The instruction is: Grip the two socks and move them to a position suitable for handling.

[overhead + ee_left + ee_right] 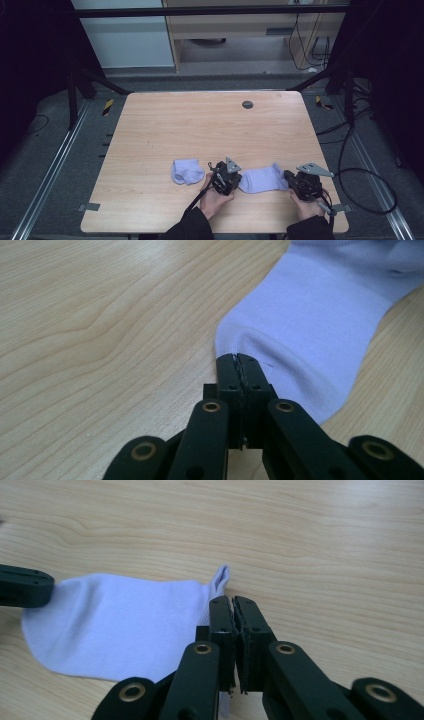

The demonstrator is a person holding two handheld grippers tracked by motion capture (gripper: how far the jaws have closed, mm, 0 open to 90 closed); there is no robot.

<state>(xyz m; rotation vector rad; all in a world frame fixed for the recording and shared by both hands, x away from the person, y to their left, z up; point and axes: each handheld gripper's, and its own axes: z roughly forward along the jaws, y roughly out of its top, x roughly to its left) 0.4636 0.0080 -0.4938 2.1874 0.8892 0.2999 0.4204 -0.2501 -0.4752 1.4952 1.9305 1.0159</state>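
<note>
Lower centre-left of the high view: a bunched sock lies loose on the wooden surface, untouched. Just right of it, the left gripper has its fingers together, clamped on the rounded end of the flat sock. That sock's long axis runs left to right across the lower centre, stretched between both grippers. At its right end, the right gripper has its fingers pinched on the fabric edge. Judgement: each hand controls one end; any lift or fold turns on this axis.
</note>
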